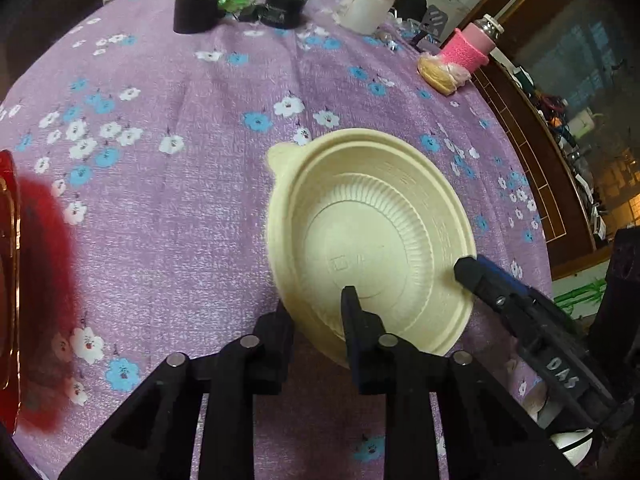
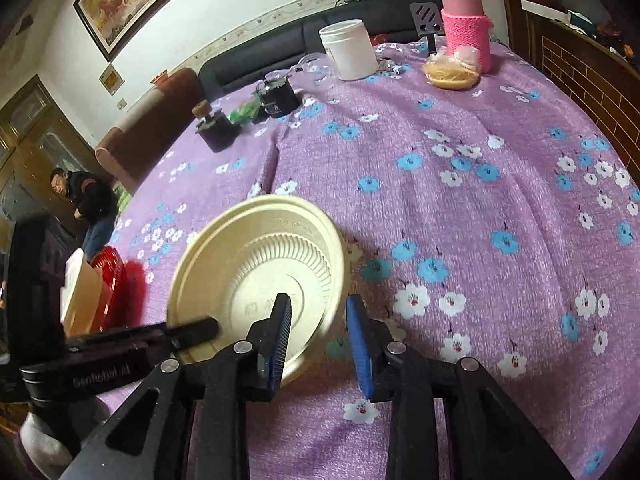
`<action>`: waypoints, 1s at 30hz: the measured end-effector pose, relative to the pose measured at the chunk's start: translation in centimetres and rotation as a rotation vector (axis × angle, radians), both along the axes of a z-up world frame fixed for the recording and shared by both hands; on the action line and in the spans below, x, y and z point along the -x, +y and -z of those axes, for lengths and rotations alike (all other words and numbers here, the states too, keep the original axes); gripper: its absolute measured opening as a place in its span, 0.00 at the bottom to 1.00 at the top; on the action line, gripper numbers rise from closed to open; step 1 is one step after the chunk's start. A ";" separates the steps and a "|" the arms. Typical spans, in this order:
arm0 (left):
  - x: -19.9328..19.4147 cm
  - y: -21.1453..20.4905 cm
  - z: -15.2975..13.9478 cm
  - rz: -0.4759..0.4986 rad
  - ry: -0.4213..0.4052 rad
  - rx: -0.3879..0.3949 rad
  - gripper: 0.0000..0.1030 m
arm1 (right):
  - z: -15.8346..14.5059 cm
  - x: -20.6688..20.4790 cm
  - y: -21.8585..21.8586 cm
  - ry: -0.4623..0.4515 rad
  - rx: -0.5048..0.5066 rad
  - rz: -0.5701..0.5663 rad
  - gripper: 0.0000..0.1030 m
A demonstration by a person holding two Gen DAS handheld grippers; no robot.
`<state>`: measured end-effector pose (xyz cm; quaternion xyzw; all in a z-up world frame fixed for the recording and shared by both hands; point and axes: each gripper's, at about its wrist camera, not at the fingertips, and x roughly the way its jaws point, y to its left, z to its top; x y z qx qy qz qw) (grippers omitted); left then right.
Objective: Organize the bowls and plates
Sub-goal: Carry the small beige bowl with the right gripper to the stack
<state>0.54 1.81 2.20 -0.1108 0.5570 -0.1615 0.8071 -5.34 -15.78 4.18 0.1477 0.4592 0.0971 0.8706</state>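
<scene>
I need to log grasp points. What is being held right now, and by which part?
The cream plastic bowl, by its rim: the left gripper and the right gripper each straddle its near edge.

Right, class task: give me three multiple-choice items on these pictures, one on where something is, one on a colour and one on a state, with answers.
1. Where does the white jar stand?
A. inside the bowl
B. at the far side of the table
C. on the floor

2. What colour is the knitted sleeve on the bottle?
A. green
B. yellow
C. pink

3. What state is the bowl in?
A. upright and empty
B. full of rice
C. turned upside down

Answers:
1 B, as the jar stands among the things along the far edge.
2 C, as the wool around the bottle is bright pink.
3 A, as its ribbed inside and bare bottom show.
</scene>
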 end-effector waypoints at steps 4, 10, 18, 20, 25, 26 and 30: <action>0.4 1.6 -0.2 -0.030 0.005 0.038 0.20 | 0.3 0.7 0.3 -0.007 -0.026 -0.002 0.28; 1.1 3.3 0.3 -0.073 0.003 0.057 0.29 | 0.1 1.5 1.1 -0.041 -0.063 0.017 0.31; 0.7 2.5 0.8 -0.047 -0.004 0.049 0.34 | 0.5 1.9 2.0 -0.043 -0.041 0.017 0.35; 0.7 2.0 0.9 -0.022 -0.003 0.048 0.31 | 0.6 2.0 2.6 -0.052 -0.019 0.004 0.32; 1.7 3.1 -0.7 -0.052 -0.057 0.041 0.31 | -0.5 2.5 3.6 -0.098 0.020 -0.020 0.24; 1.9 3.5 -1.1 -0.060 -0.066 0.050 0.31 | -0.9 2.6 3.8 -0.107 0.012 -0.026 0.24; 3.6 5.9 -3.7 -0.112 -0.132 0.073 0.31 | -3.4 3.2 5.3 -0.173 -0.018 -0.062 0.24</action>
